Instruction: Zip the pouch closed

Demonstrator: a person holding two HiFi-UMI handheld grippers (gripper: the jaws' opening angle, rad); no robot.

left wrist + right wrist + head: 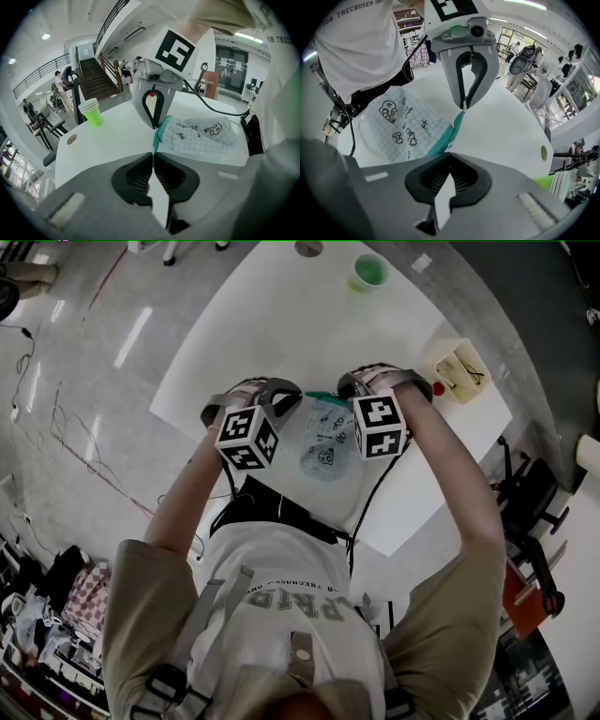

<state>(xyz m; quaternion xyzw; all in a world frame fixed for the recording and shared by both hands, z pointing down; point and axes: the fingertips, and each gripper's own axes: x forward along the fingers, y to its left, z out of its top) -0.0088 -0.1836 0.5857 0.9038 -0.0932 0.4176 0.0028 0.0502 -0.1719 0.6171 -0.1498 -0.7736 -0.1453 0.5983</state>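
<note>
Glossy grey floor (pixel 84 381) (staircase (pixel 96 77) beyond)

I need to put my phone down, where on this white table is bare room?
Free: between the green plastic cup and the checked fabric pouch; also the white table's left side. Crowded: around the pouch and the beige box.

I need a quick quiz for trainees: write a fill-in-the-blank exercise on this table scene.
The cup on the table is coloured ____.
The left gripper and the right gripper each have their jaws ____ on the teal edge of the pouch.
In the head view the pouch lies ____ the two grippers.
Missing words: green; shut; between.
</note>
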